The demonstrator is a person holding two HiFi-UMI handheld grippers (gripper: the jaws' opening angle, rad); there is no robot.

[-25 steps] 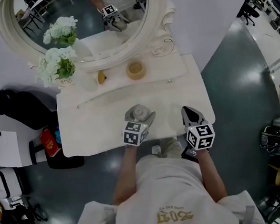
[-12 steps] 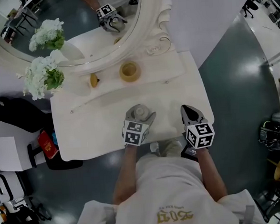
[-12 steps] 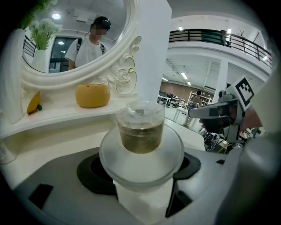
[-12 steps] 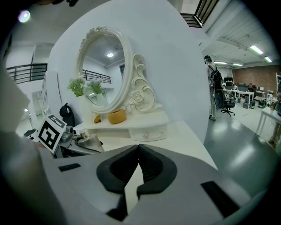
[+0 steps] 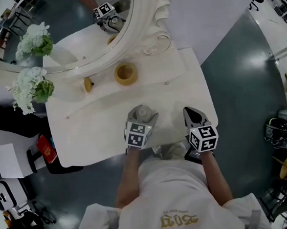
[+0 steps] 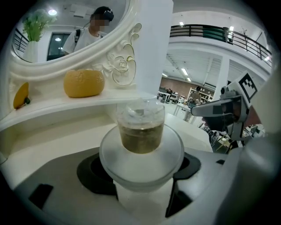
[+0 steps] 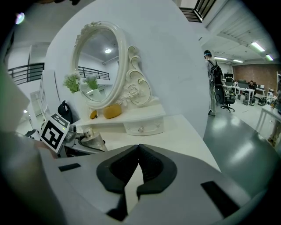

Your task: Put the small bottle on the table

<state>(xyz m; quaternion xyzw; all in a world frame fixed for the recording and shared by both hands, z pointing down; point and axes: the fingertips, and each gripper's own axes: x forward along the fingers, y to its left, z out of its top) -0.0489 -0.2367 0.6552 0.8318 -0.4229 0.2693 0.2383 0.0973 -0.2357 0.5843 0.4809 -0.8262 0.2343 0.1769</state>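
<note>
The small bottle (image 6: 140,132) has a clear cap, amber liquid and a wide frosted body. It stands upright between the black pads of my left gripper (image 6: 140,170), which is shut on it. In the head view this gripper (image 5: 143,118) and the bottle (image 5: 142,112) are over the front middle of the white dressing table (image 5: 86,135). Whether the bottle's base touches the top is hidden. My right gripper (image 5: 193,115) hovers at the table's front right edge, apart from the bottle. Its jaws (image 7: 138,169) are shut with nothing between them.
A raised back shelf (image 5: 150,74) carries a round yellow jar (image 5: 125,73) and a small yellow object (image 5: 88,84). Behind it stands an oval mirror (image 5: 128,34), with white flowers (image 5: 31,87) at the left. A black bag (image 5: 11,121) and a red item (image 5: 47,148) lie on the floor to the left.
The head view has shifted, so the table and mirror slide left and up in the picture. Both grippers keep their places and the bottle stays in the left one.
</note>
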